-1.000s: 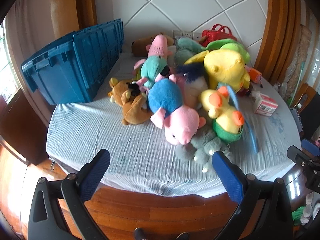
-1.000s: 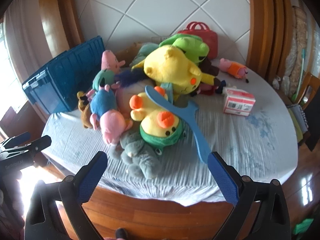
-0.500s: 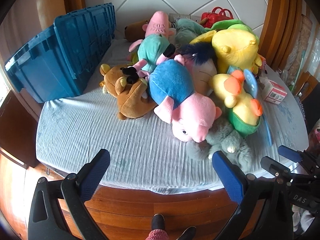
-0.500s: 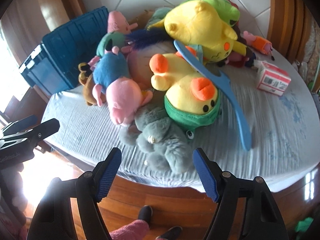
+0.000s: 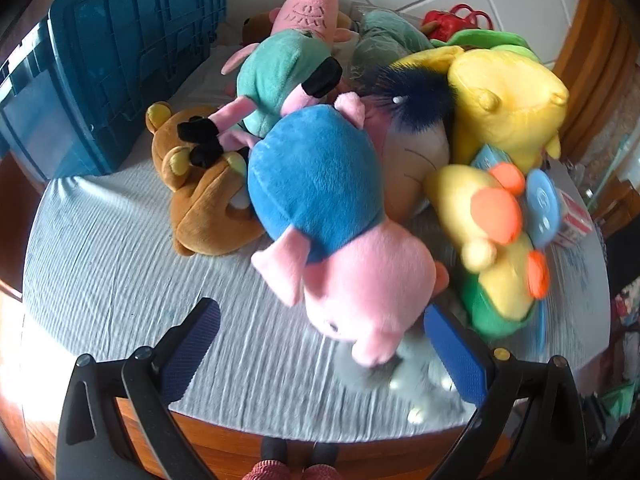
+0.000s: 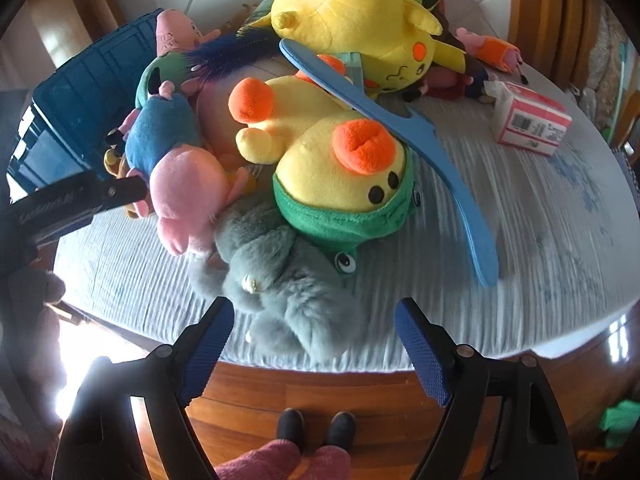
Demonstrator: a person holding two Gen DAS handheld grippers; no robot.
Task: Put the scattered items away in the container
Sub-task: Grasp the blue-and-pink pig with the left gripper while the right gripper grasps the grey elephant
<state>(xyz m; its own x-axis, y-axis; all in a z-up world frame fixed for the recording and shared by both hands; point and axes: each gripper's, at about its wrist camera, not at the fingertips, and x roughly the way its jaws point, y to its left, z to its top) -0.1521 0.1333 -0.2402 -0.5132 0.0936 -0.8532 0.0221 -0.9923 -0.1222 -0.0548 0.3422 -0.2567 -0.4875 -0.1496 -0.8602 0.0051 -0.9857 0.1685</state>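
Target of the right hand-held gripper (image 6: 314, 346): the grey plush (image 6: 288, 280), which lies at the near edge of the counter (image 6: 560, 248), straight ahead of the jaws and just beyond their tips.
Long axis of the grey plush: roughly from far left to near right in the right wrist view, its near end bulging toward the gap between the fingers; its far end is tucked under the duck plush in the green hood (image 6: 344, 176).
Right jaws: apart and empty, having just been opening again after a brief narrowing; nothing sits between the pads.
Left hand-held gripper (image 5: 324, 344): jaws spread wide, empty; the head of the pink and blue pig plush (image 5: 344, 240) hangs over the gap, and the right pad stands just in front of the blurred grey plush.
Nearer hand: judged the right for the grey plush, the left for the pig.
Pose: both point steeply down at the counter's near edge from above the wooden floor.
Container: the blue crate (image 5: 116, 76) stands at the far left of the counter, well apart from the grey plush and nearer the left hand.
Other clutter: a blue hanger (image 6: 436, 152) lies across the duck; a tissue box (image 6: 528, 120) sits at the far right.
Next move, as a judgement: push forward so the pads straddle the plush, then close.
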